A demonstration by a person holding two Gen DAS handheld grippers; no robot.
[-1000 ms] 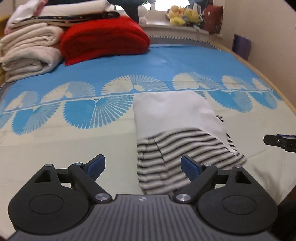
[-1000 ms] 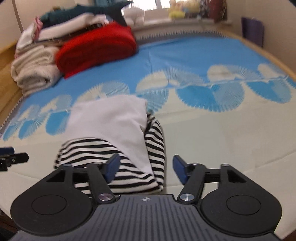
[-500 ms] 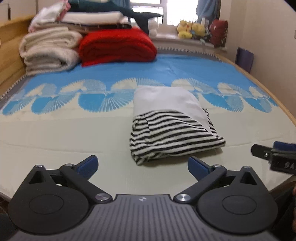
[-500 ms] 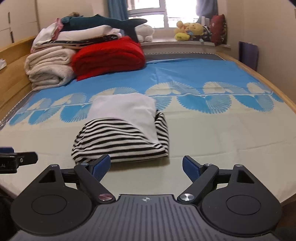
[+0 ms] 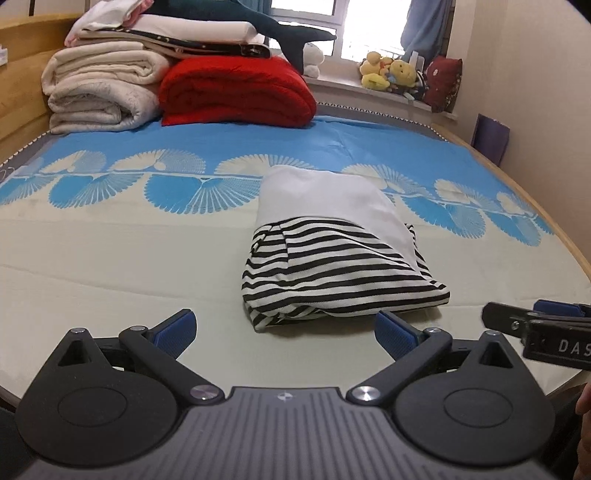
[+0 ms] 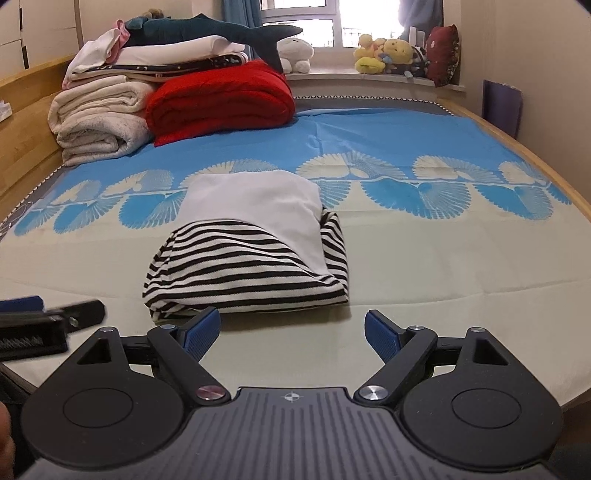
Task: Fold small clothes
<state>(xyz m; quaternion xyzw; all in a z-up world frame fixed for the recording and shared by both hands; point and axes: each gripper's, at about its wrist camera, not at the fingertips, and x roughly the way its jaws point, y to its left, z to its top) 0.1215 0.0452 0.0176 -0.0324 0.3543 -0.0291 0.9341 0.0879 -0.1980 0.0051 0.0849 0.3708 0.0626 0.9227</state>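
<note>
A small folded garment (image 5: 332,254) lies on the bed, its near half black-and-white striped, its far half plain white; the right wrist view shows it too (image 6: 251,254). My left gripper (image 5: 284,334) stands open just short of the garment's near edge, with only bedsheet between its blue pads. My right gripper (image 6: 291,334) is also open, held back from the same edge, nothing in it. Each gripper's tip shows at the side of the other's view: the right gripper (image 5: 535,325) and the left gripper (image 6: 55,317).
Folded cream blankets (image 5: 99,92), a red blanket (image 5: 236,88) and a plush shark (image 5: 255,26) are stacked at the head of the bed. Plush toys (image 6: 388,55) line the windowsill. The blue-patterned sheet (image 5: 369,144) spreads beyond the garment; the bed's wooden edge (image 6: 546,162) curves on the right.
Both grippers have drawn back from the garment toward the bed's near edge and opened wider. The folded garment now lies free, farther ahead in both views.
</note>
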